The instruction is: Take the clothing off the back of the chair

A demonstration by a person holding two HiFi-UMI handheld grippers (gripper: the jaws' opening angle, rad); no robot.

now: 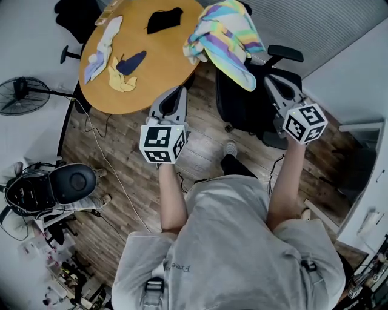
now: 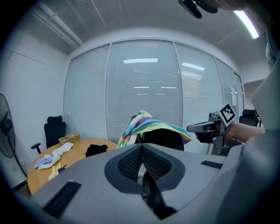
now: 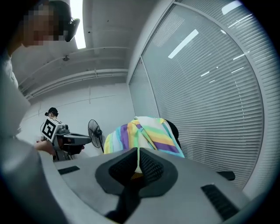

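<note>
A pastel-striped garment lies draped over the back of a black office chair beside the round table. The left gripper view shows the garment on the chair back straight ahead, and the right gripper view shows the garment close in front. My left gripper is held short of the chair on its left, shut and empty. My right gripper is by the chair's right armrest, also shut and empty. Neither one touches the cloth.
The wooden table carries a black cloth, a white cloth and a yellow piece. A floor fan and a second black chair stand at the left. Cables trail over the wood floor.
</note>
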